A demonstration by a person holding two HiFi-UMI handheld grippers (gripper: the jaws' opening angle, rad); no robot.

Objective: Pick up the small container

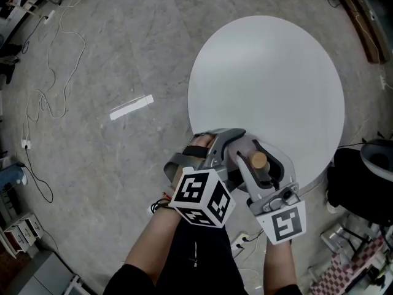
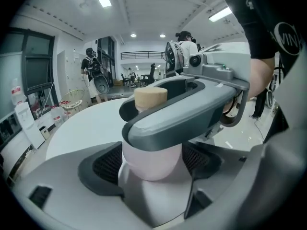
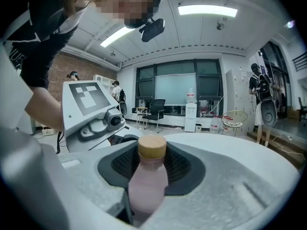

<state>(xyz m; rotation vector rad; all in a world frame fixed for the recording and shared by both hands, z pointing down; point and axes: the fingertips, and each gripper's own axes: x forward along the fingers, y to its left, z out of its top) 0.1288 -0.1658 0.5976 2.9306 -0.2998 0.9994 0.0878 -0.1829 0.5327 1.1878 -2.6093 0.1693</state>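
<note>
Grey concrete floor [image 1: 110,54] surrounds a round white worktop [image 1: 270,72], whose surface shows bare in the head view. Both tools are at its near edge.

Finding 1, grip. My right tool [image 1: 263,165] is closed on the small container [image 1: 258,160], a pale pink bottle with a tan cap [image 3: 152,146]. The right gripper view shows the body wedged between the jaws, with the cap upright above them. My left tool [image 1: 228,152] has its jaws wide apart. The left gripper view shows the bottle's lower body between them, pad mesh visible on either side, not clamped. One jaw of the right tool crosses just in front of it.

Finding 2, step in hand. I judge that the pick rests on the right tool alone. The base is hidden, so I cannot tell whether it is clear of the worktop. To do this well, I should hold the right grip firm and the bottle upright. The left tool should draw back along its own line without brushing the body, and then I lift straight up.

Finding 3, surroundings. A loose cable [image 1: 55,85] and a white strip [image 1: 131,107] lie on the floor at far left, well apart from the work. A dark bulky object [image 1: 359,186] stands near the worktop's right side. People [image 2: 91,73] stand in the far background. Nothing obstructs except the crowding of the two tools, and their overlapping jaws are the risk.
</note>
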